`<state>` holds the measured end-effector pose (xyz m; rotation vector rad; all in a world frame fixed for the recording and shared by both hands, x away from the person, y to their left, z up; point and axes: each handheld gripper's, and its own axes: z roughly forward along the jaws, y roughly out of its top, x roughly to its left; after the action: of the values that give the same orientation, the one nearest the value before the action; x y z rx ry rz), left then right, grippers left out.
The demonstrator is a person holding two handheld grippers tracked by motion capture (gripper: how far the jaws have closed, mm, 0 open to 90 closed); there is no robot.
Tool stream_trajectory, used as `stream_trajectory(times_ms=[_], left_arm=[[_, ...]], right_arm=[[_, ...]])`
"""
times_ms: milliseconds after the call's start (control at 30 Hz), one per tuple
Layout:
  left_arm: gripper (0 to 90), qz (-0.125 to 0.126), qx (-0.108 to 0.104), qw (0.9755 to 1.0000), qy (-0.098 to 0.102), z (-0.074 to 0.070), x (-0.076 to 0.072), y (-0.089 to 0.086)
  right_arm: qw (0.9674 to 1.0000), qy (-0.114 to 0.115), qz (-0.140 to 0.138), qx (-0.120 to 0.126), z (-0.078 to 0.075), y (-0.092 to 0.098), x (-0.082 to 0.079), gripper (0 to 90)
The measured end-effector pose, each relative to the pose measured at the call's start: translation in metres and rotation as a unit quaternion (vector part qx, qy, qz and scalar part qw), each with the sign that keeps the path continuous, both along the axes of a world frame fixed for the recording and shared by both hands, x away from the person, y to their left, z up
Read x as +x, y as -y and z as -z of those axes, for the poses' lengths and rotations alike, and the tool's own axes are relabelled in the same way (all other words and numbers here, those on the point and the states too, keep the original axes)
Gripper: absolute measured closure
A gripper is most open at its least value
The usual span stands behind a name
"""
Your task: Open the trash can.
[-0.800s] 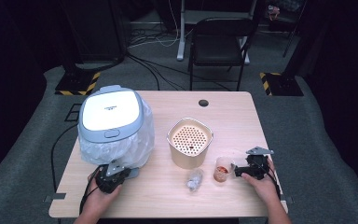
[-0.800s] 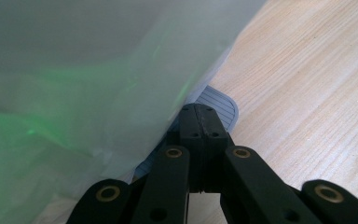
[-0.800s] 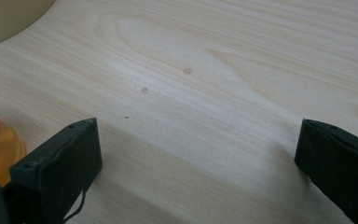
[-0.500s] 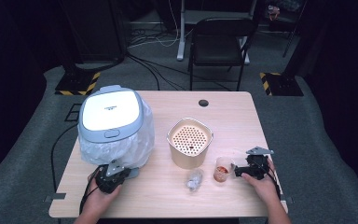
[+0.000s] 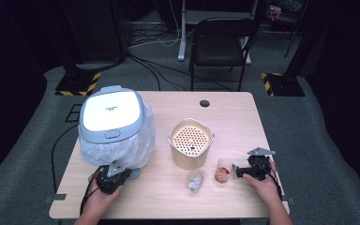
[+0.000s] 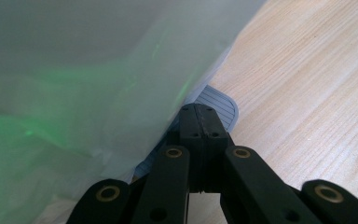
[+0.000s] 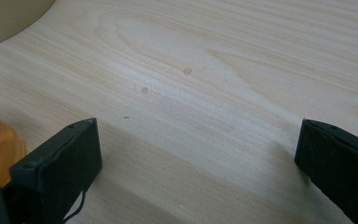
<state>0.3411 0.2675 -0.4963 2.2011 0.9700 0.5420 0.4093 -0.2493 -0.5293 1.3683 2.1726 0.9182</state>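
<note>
**Small cup of orange-red bits waits by open right gripper**

The small cup [image 5: 223, 171] sits at the basket's [image 5: 191, 149] four o'clock. Right gripper [image 5: 242, 171] stands spread just beside it; left gripper [image 5: 123, 174], pressed together, rests against the bagged cooker [image 5: 115, 126]. Next, I'd guess: straddle the cup, squeeze gently.

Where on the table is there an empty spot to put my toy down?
The far right corner of the table, behind the perforated beige pot and beside the small dark hole, is bare. The front middle strip below the crumpled wrap is bare too. It is crowded around the plastic-wrapped cooker and between the pot and the small cup.
</note>
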Motion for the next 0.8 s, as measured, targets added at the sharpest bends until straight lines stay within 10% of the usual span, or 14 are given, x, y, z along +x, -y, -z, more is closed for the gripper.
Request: stream_trajectory(times_ms=[800], left_arm=[[90.0,0.002,0.035,0.9993,-0.010,0.0090,0.0022,0.0068]], right_arm=[[1.0000,0.000,0.001,-0.001,0.0000,0.0001,-0.0001,0.0]])
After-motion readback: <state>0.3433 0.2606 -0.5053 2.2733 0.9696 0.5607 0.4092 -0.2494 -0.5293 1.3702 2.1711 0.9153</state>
